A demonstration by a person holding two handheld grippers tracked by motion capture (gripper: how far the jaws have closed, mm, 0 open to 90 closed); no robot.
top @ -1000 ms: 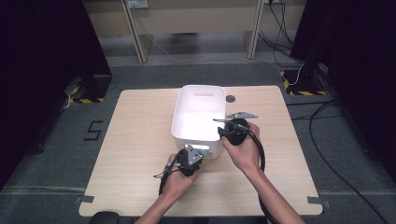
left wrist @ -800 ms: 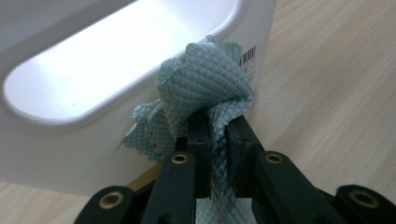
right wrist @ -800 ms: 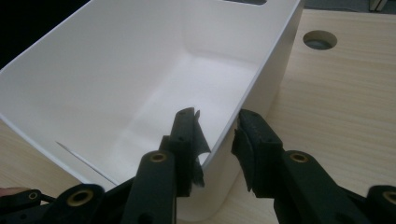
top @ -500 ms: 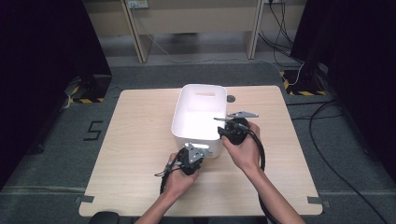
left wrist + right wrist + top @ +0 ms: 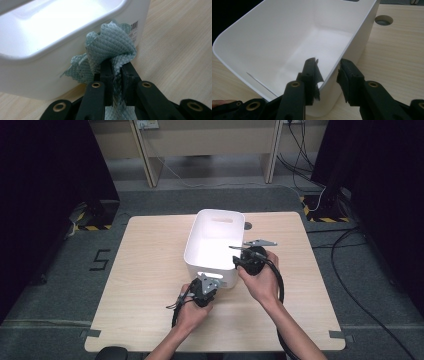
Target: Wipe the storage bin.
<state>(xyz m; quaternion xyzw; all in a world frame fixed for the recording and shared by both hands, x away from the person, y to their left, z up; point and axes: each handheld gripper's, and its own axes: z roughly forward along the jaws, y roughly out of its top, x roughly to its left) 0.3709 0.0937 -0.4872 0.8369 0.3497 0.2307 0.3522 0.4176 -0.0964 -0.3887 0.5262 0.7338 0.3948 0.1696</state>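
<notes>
cloth [image 5: 112, 47] – a green, dimpled wad – is pinched between the closed jaws of the left gripper [image 5: 115, 72] in the left gripper view, pressed against the outer wall of the bin [image 5: 50, 32] just under its rim. right gripper view: the right gripper [image 5: 325, 71] straddles the bin's [image 5: 274, 42] side wall – one jaw inside, one outside, spread. high view: the bin [image 5: 216, 240] sits mid-table [image 5: 150, 270], both hands at its near end.

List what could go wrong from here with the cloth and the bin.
The left gripper pinches only a fold of the green cloth, so rubbing the white bin might pull it free. The right gripper straddles the bin's rim with its jaws apart, not clamped; a hard wipe could slide the bin across the table.
</notes>
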